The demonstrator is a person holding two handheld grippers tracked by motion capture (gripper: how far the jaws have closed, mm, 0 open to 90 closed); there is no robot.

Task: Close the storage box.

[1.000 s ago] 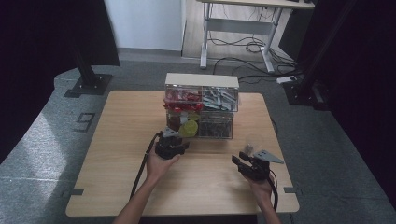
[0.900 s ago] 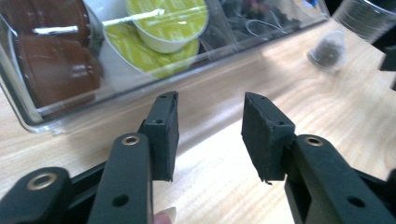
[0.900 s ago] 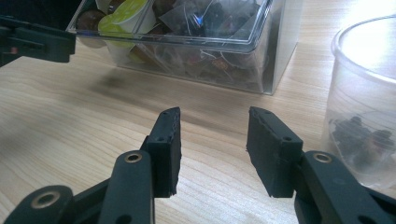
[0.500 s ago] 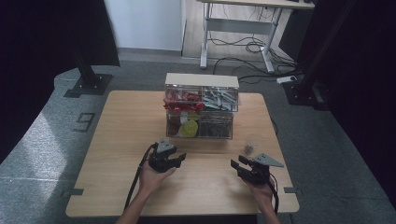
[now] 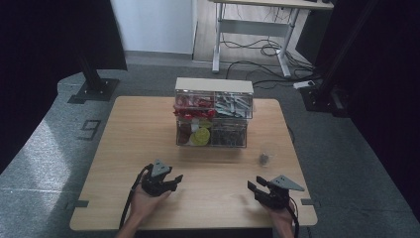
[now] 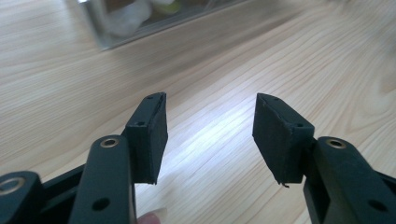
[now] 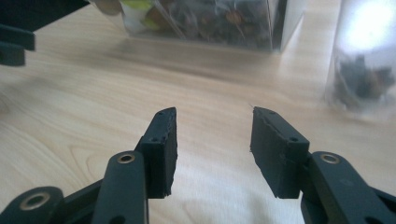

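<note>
Your left tool [image 5: 174,179] rests low over the bare worktop [image 5: 124,134] with its jaws spread and nothing between them; in the left gripper view its pads [image 6: 150,135] frame only wood grain. Your right tool [image 5: 255,187] sits the same way, jaws apart and empty, near the front edge.

Ahead of both tools, well apart from them, stands the clear drawer organizer [image 5: 213,113], its compartments holding red pieces, pale grey pieces, something yellow-green and dark small parts. Ahead and to the right of your right tool stands the small clear cup [image 5: 264,158] with dark bits inside, just beside the organizer's right end; it looks like the thing to reach for, set out in the open where spread jaws can close round it.

No brand or label can be read on the organizer or cup. A "9" [image 5: 89,130] is marked on the floor, left of the worktop.
</note>
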